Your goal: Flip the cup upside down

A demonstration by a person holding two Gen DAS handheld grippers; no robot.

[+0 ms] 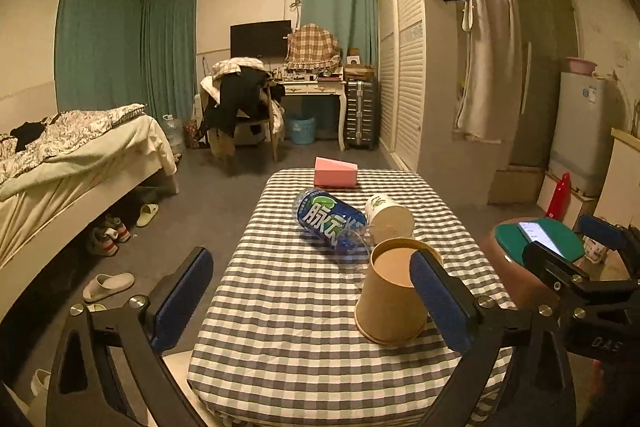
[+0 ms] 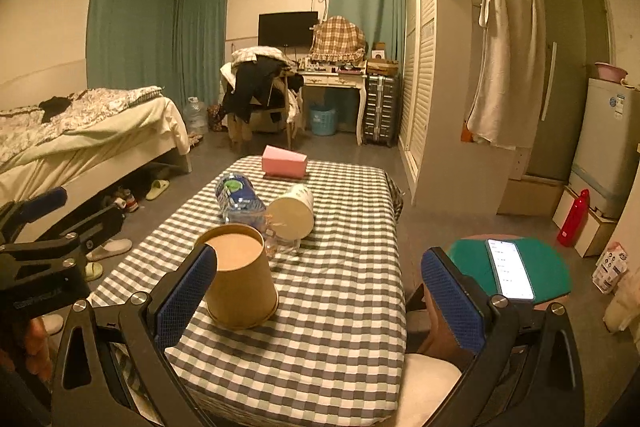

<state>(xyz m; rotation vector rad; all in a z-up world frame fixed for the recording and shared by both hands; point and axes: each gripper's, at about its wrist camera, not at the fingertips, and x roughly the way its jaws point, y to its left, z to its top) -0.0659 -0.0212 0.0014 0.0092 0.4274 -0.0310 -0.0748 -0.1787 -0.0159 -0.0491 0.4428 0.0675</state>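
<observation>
A brown paper cup (image 1: 390,293) stands upside down, wide rim down, on the checkered table (image 1: 288,327); it also shows in the right wrist view (image 2: 240,279). My left gripper (image 1: 312,291) is open and empty, its right finger (image 1: 440,299) just in front of the cup. My right gripper (image 2: 320,299) is open and empty, its left finger (image 2: 186,291) beside the cup's left side. A white paper cup (image 1: 390,215) lies on its side behind it, also seen in the right wrist view (image 2: 292,211).
A blue-labelled plastic bottle (image 1: 330,219) lies beside the white cup. A pink box (image 1: 335,171) sits at the table's far end. A stool with a green top (image 2: 508,267) and a lit phone (image 2: 510,269) stands right of the table. A bed (image 1: 72,155) is at left.
</observation>
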